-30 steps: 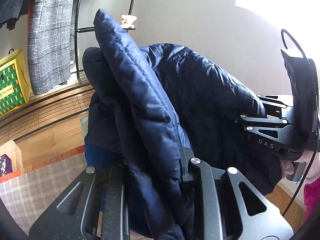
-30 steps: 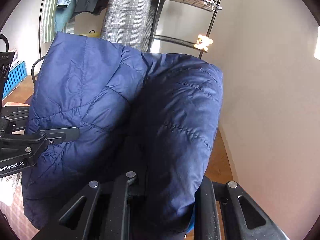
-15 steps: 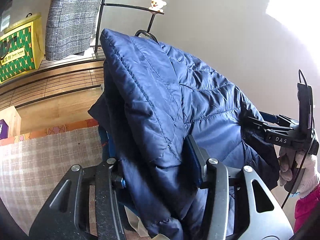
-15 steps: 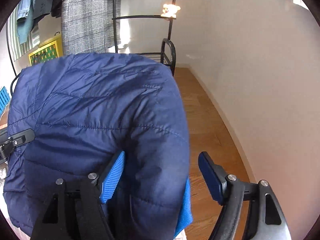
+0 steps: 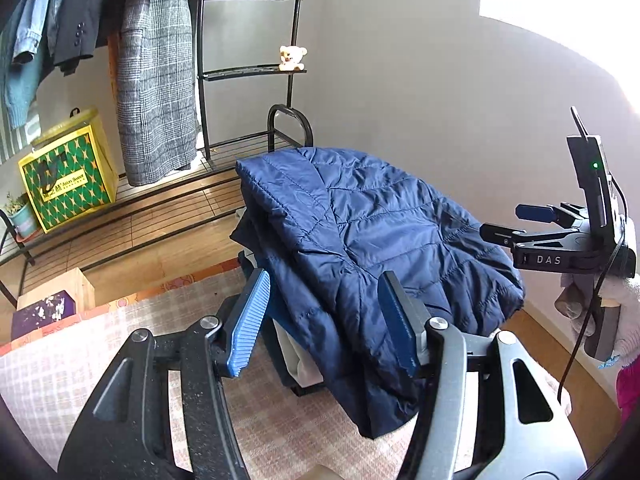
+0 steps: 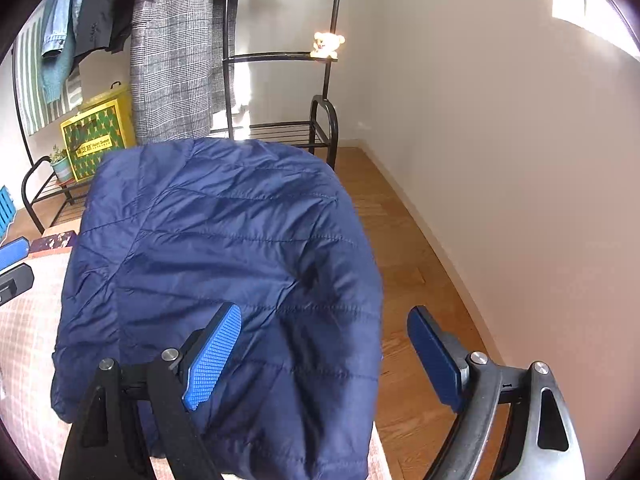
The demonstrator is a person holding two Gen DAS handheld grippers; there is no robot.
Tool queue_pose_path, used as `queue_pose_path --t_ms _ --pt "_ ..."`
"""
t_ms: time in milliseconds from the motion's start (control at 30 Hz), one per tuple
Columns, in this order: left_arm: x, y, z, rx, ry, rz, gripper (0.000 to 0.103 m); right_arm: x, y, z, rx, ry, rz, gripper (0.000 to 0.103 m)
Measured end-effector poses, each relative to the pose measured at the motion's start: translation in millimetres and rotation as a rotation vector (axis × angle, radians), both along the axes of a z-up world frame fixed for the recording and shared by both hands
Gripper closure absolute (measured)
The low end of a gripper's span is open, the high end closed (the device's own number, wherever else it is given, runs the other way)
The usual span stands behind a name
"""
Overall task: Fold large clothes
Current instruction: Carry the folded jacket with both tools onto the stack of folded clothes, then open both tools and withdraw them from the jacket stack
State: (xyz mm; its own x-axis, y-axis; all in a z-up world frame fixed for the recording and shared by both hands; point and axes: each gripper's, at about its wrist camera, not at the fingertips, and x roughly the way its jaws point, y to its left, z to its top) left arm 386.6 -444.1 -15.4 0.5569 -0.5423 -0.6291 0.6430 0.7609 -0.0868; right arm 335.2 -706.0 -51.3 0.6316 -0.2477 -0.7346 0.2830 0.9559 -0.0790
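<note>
I have just let go: both my left gripper (image 5: 324, 320) and right gripper (image 6: 324, 356) have been opening and stand spread, pads clear. The one quilted navy puffer jacket (image 5: 372, 232) lies folded between and ahead of my fingers. Next, I judge, comes drawing both grippers clear.

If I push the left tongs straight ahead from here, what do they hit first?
Most likely the folded navy jacket: its hanging edge already lies between the open left tongs, though exact depth is unclear.
</note>
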Motion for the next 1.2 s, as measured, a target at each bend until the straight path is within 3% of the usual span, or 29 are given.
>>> queue_pose_path --t_ms 100,433,567,633,800,900,967,1200 --pt "-27.2 15.1 19.3 0.002 -0.04 -0.01 0.039 -16.1 21.5 16.1 -0.008 -0.015 -0.007 0.016" --pt "-126.3 87.5 88.1 -0.067 -0.144 -0.03 0.038 -105.4 96.3 104.7 -0.053 -0.124 -0.015 0.015" --pt "-169.2 125.5 110.7 -0.101 -0.206 -0.021 0.023 -142.2 140.0 132.9 -0.114 -0.163 0.001 0.012" --pt "-188.5 144.0 116.7 -0.109 -0.222 -0.022 0.022 -161.8 163.3 142.8 -0.136 -0.184 0.014 0.01" --pt "-224.9 187.0 123.8 -0.142 -0.213 -0.009 0.022 -201.8 207.5 150.8 -0.133 -0.22 0.02 0.008" --pt "-244.4 210.5 124.0 -0.145 -0.222 0.009 0.013 -224.6 229.1 149.4 -0.123 -0.244 -0.001 0.005" --pt "-257.8 224.2 122.8 -0.134 -0.235 0.02 0.012 -237.4 242.7 148.0 -0.126 -0.263 -0.011 0.0" --pt "-287.8 257.9 112.5 -0.104 -0.269 0.044 0.0 -265.4 279.1 135.6 -0.115 -0.301 -0.039 0.0"
